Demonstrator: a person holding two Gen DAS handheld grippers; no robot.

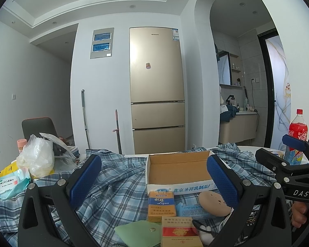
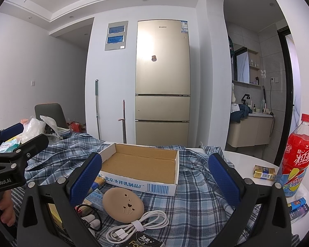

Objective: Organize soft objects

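A shallow cardboard box [image 1: 178,169] [image 2: 142,167] with a brown inside lies empty on a blue plaid shirt [image 1: 117,183] [image 2: 195,193] spread over the table. In front of the box lie a beige oval pad [image 2: 123,203] [image 1: 213,202], a coiled white cable [image 2: 138,224], an orange packet [image 1: 161,203], a red and gold packet [image 1: 180,233] and a green pouch [image 1: 138,233]. My left gripper [image 1: 154,181] hovers open above the packets. My right gripper [image 2: 154,180] hovers open above the pad and cable. Neither holds anything.
A wet-wipes pack [image 1: 10,183] and a crumpled plastic bag [image 1: 37,158] lie at the left. A red drink bottle [image 2: 297,158] and a small gold packet [image 2: 264,171] stand on the white table [image 2: 245,160] at the right. A fridge [image 2: 162,82] is behind.
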